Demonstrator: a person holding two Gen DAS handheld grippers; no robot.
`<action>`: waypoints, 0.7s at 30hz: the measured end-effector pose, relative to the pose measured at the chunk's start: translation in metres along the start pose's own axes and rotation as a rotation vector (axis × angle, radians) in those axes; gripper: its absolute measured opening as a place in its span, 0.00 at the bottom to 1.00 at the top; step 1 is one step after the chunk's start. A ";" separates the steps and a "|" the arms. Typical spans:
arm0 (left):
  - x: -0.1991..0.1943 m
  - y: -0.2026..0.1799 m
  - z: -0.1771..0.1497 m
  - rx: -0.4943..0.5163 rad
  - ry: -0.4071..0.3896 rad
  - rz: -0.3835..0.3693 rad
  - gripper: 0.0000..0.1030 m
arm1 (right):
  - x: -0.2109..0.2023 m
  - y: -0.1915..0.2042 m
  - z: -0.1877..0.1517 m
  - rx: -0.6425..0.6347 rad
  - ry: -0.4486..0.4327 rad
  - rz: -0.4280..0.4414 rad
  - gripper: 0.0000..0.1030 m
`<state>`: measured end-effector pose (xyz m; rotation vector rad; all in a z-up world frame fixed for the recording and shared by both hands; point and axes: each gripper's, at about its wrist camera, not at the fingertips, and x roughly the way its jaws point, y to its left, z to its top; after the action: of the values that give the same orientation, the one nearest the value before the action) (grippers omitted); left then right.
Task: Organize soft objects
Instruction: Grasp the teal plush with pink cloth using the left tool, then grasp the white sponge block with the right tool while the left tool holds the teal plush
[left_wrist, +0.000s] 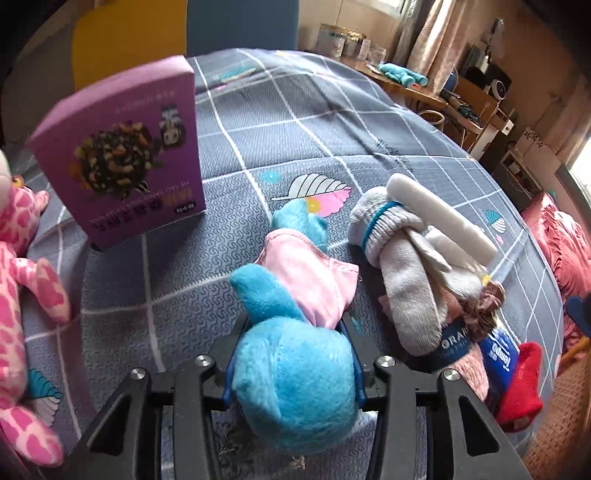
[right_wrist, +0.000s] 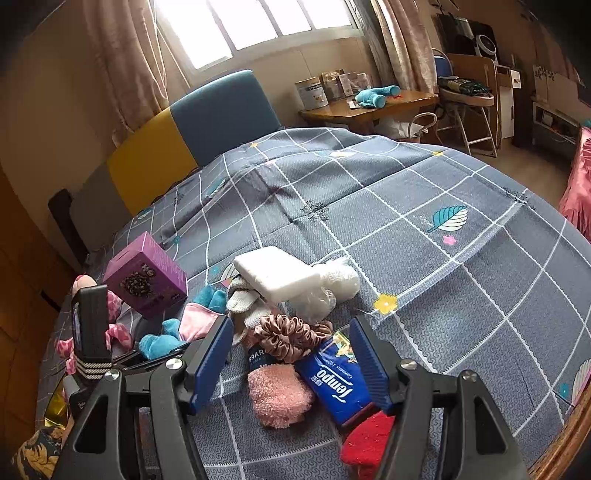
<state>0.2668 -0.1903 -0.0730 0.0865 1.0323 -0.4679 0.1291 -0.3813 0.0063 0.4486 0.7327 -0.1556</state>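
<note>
Gripped already: left gripper (left_wrist: 293, 363) narrowed onto the round head of the fuzzy turquoise plush toy in a pale pink cloth top (left_wrist: 295, 314), blue pads pressed into the fur on both sides. Long axis of the toy running straight ahead from the jaws, up the left wrist view, far end toward the leaf print on the grey checked bedspread (left_wrist: 332, 122). Lying on that bedspread just left of the heap of grey and white knitted socks (left_wrist: 399, 258), with the purple cardboard box printed with a dried-flower picture (left_wrist: 122, 155) standing farther left of the toy and the pink spotted plush animal (left_wrist: 22, 266) beyond that box at the frame edge.

Right gripper (right_wrist: 288, 365) standing half wide over the bedspread, nothing pinched. Between its blue pads, seen from above: fluffy pink sock (right_wrist: 279, 397), dark blue tissue packet with white lettering (right_wrist: 336, 384) and bronze satin scrunchie (right_wrist: 291, 338); red knitted piece (right_wrist: 369, 439) just below the right pad. Same turquoise toy visible to the left of that pile in the right wrist view, beside the left tool.

Judged, not seen: left hand the nearer and the only one engaged with the toy, so a lift along the toy's length likely next, body dangling forward of the jaws. Soft head likely to squash, so grip may slip. Sorting destination not shown.
</note>
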 end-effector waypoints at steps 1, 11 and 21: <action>-0.008 0.000 -0.004 0.005 -0.020 -0.004 0.44 | 0.000 0.000 0.000 0.002 0.002 -0.002 0.65; -0.084 0.025 -0.066 -0.012 -0.096 -0.001 0.44 | 0.017 0.017 0.004 -0.091 0.129 0.075 0.65; -0.086 0.055 -0.129 -0.074 -0.031 -0.022 0.45 | 0.099 0.052 0.066 -0.431 0.319 0.117 0.74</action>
<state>0.1495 -0.0755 -0.0754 0.0024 1.0199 -0.4493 0.2573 -0.3621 0.0000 0.1020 1.0217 0.1875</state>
